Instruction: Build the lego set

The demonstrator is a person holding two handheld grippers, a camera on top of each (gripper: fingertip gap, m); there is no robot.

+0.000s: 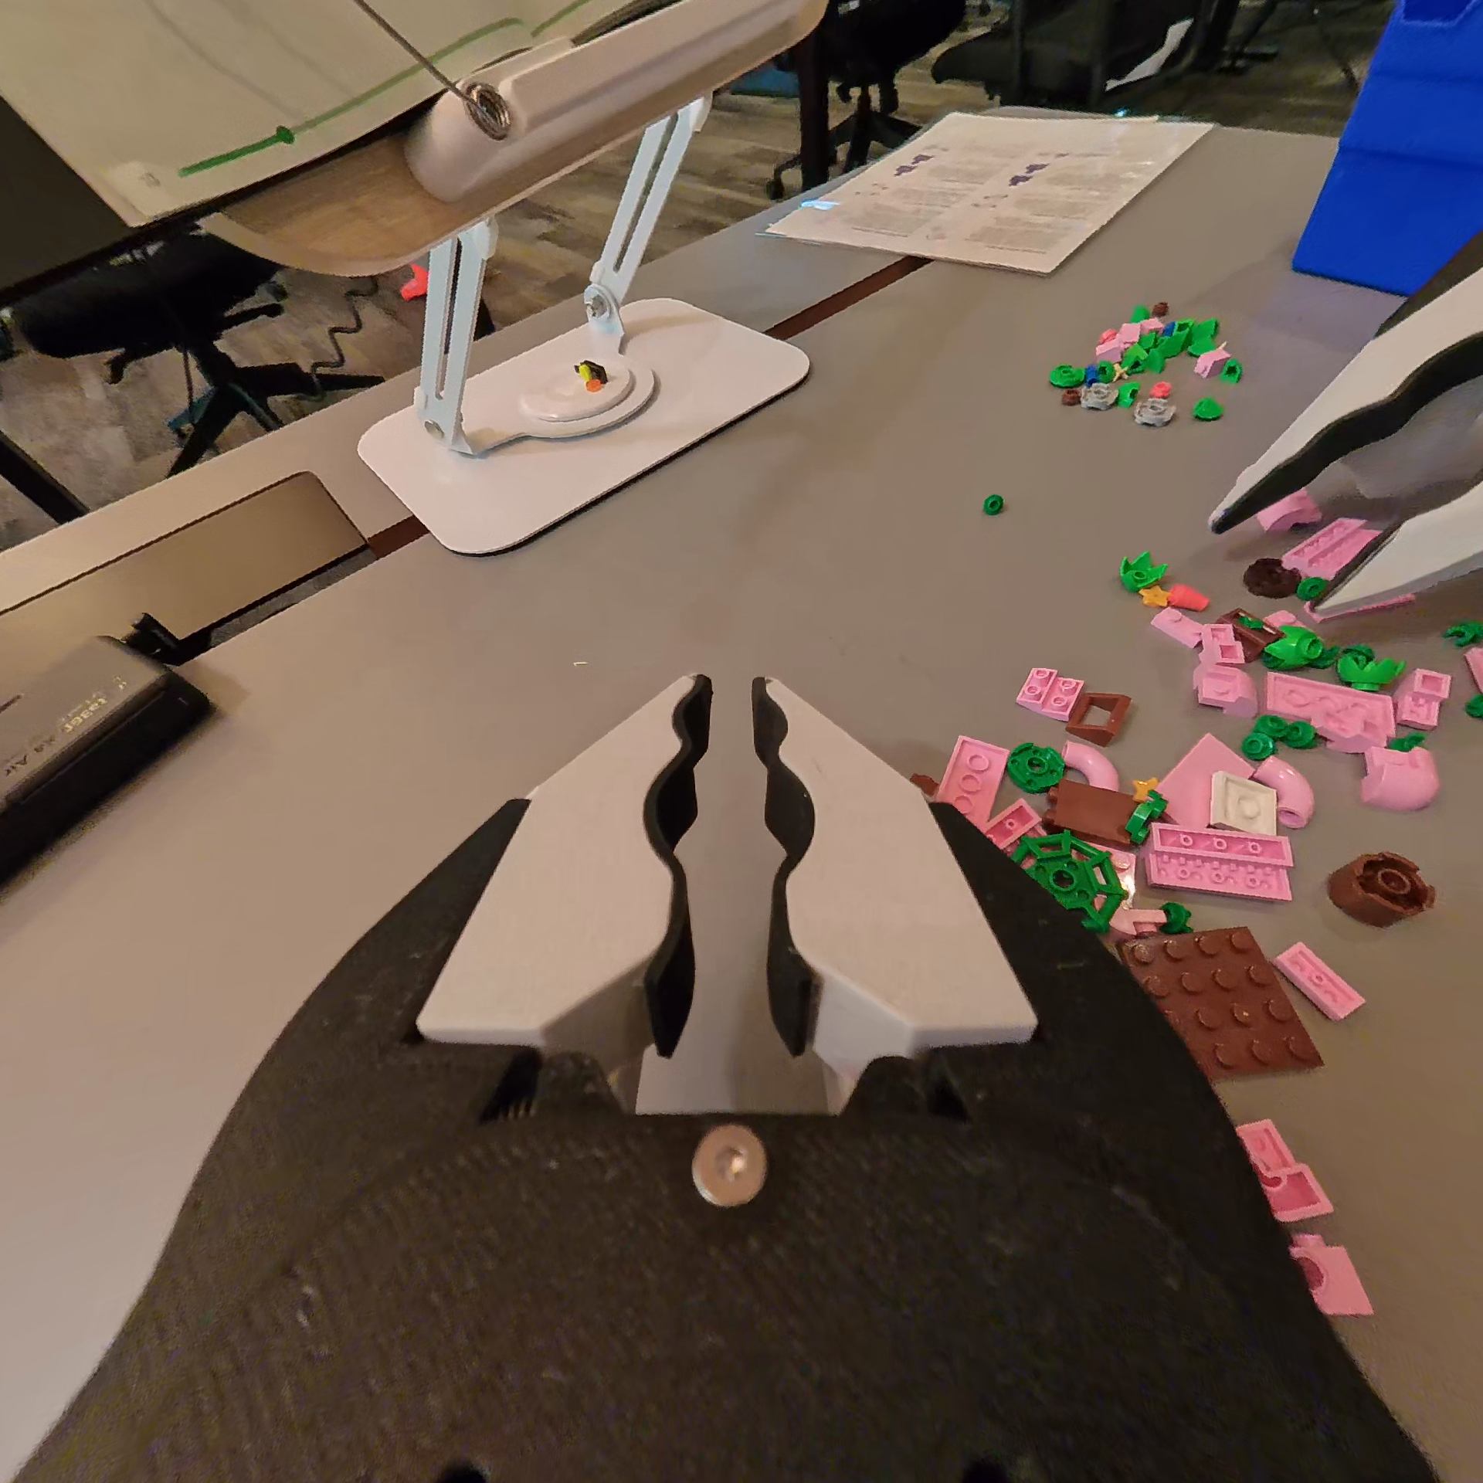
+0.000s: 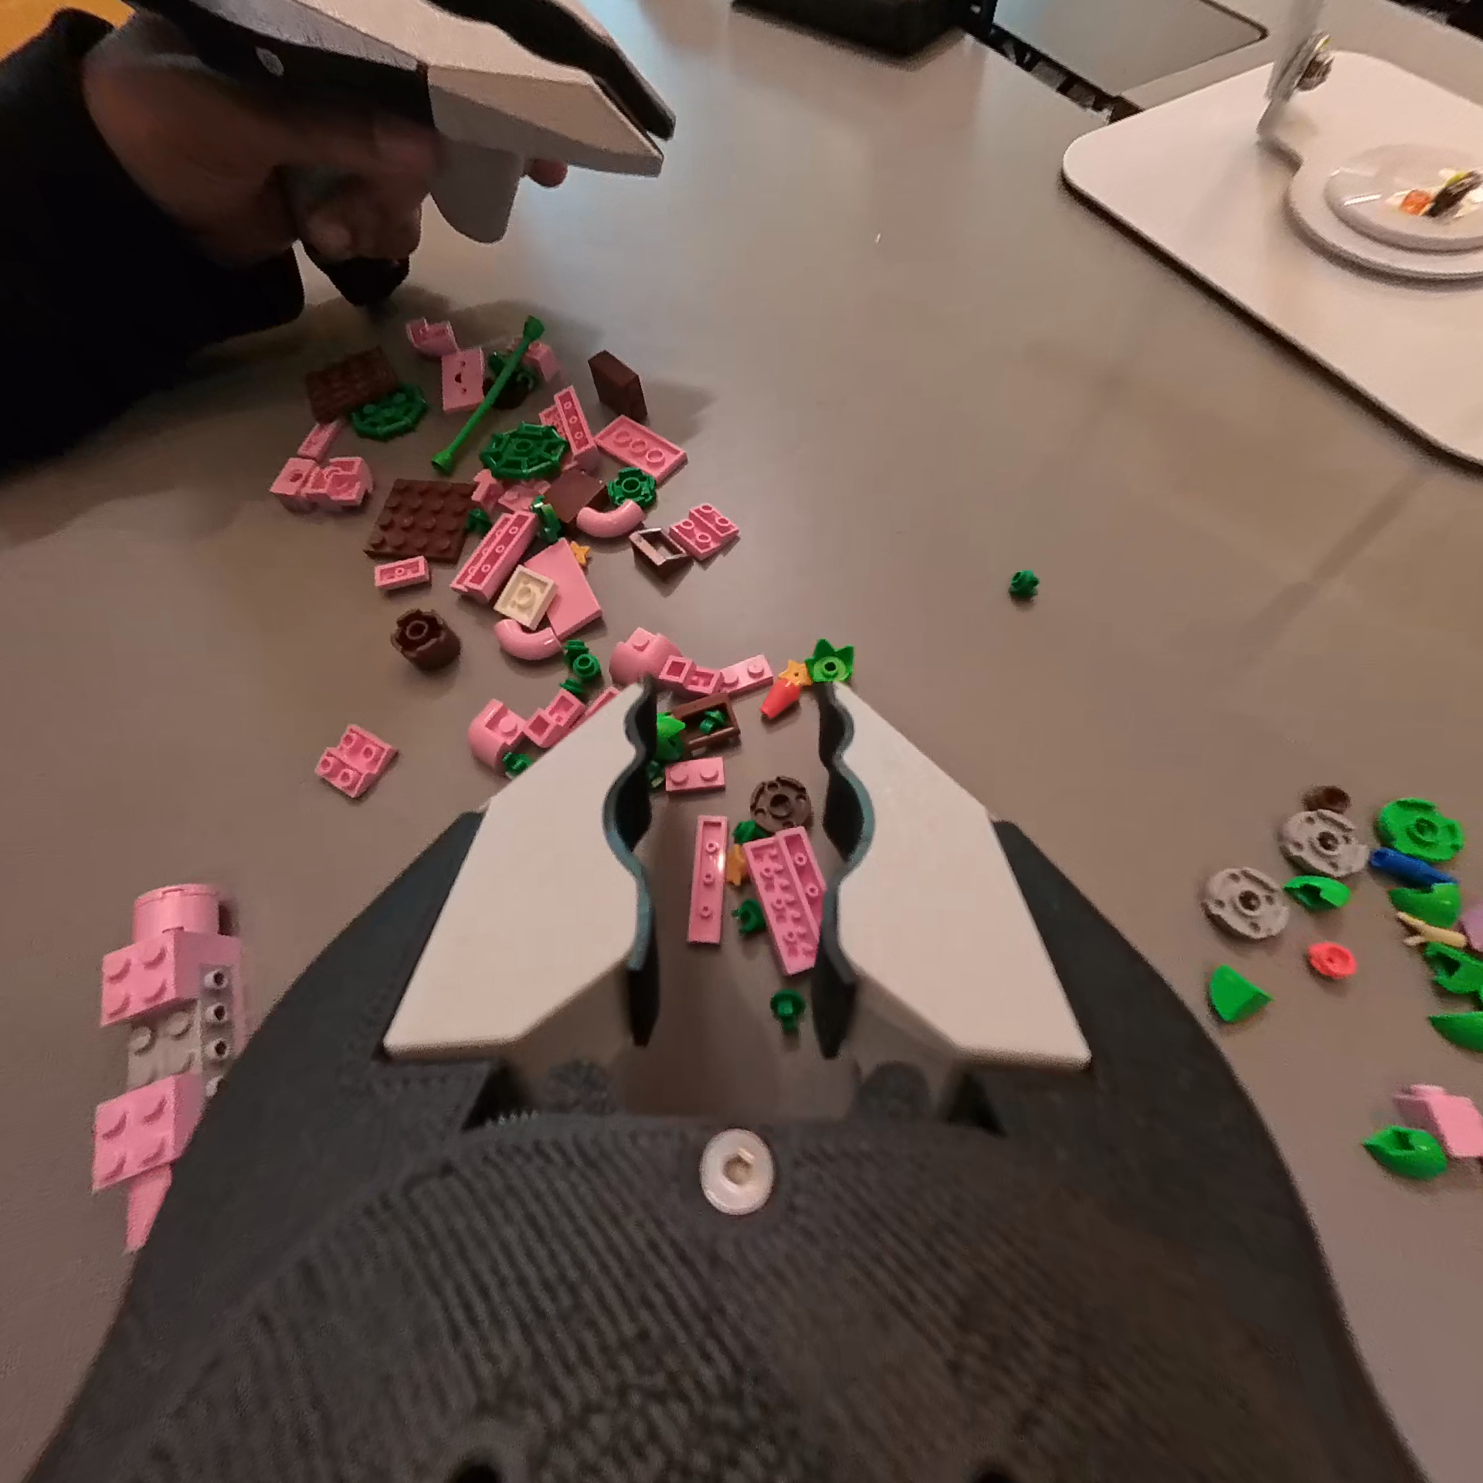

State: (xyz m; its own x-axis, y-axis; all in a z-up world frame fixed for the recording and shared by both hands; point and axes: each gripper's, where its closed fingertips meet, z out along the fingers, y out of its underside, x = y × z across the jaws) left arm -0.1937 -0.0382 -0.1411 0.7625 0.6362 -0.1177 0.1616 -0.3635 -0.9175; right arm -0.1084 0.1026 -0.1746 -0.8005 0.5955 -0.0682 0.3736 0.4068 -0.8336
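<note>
Loose pink, green and brown lego pieces (image 1: 1220, 802) lie scattered on the grey table (image 1: 562, 722), to the right of my left gripper (image 1: 731, 682). That gripper hovers over bare table, its jaws a narrow gap apart and empty. My right gripper (image 2: 734, 690) is open and low over the pieces. A pink plate (image 2: 782, 899), a thin pink strip (image 2: 706, 879) and a brown round plate (image 2: 780, 802) lie on the table between its fingers, not gripped. It also shows in the left wrist view (image 1: 1316, 562). A partly built pink and grey column (image 2: 160, 1027) lies at the left. A brown square plate (image 1: 1220, 1003) lies nearby.
A white stand base (image 1: 586, 433) stands at the back with a tiny piece on it. A printed sheet (image 1: 995, 184) and a blue bin (image 1: 1404, 160) are far right. A black device (image 1: 80, 722) lies left. A small pile of green and grey pieces (image 2: 1364, 883) lies apart. The grippers' ends are close to 15 cm from one another.
</note>
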